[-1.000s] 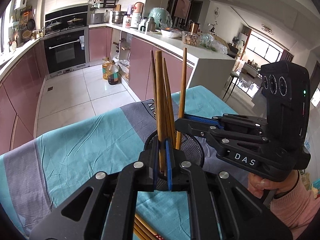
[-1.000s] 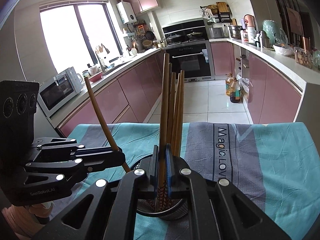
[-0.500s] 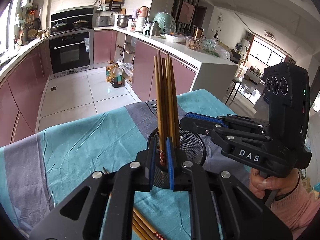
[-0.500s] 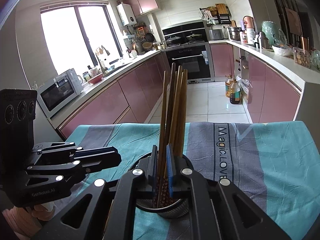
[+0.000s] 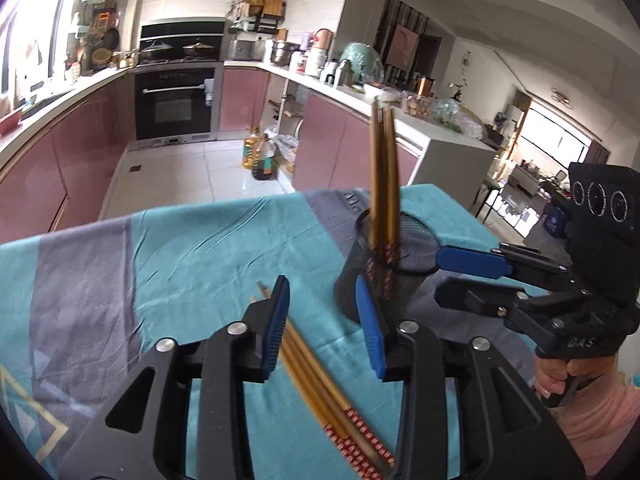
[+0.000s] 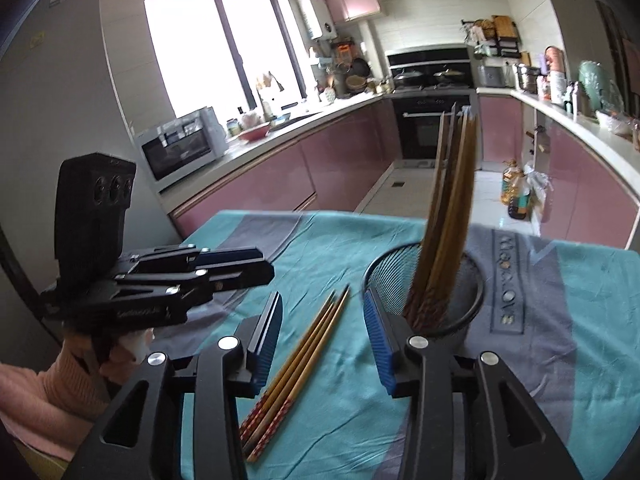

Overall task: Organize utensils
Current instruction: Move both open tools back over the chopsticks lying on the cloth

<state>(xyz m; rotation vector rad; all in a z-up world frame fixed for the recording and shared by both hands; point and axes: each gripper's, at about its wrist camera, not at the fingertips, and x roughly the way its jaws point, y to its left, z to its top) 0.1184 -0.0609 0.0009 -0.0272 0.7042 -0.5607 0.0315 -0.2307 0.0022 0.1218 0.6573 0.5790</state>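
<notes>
A black mesh holder (image 5: pixel 382 276) (image 6: pixel 424 292) stands on the teal and grey tablecloth with several wooden chopsticks (image 5: pixel 383 176) (image 6: pixel 448 216) upright in it. More chopsticks (image 5: pixel 328 396) (image 6: pixel 296 364) lie flat on the cloth beside it. My left gripper (image 5: pixel 326 326) is open and empty, above the loose chopsticks and left of the holder. My right gripper (image 6: pixel 324 340) is open and empty, above the same loose chopsticks. Each gripper also shows in the other view, the right one (image 5: pixel 472 276) and the left one (image 6: pixel 248 266).
The table (image 5: pixel 192 248) sits in a kitchen with pink cabinets (image 6: pixel 280 176), an oven (image 5: pixel 174 106) and oil bottles (image 5: pixel 260 154) on the floor. A counter (image 5: pixel 432 136) stands behind the holder. A printed word marks the cloth (image 6: pixel 506 276) right of the holder.
Both grippers were shut on chopsticks in the holder. They have opened, let them go and drawn back. The chopsticks now stand free in the holder.
</notes>
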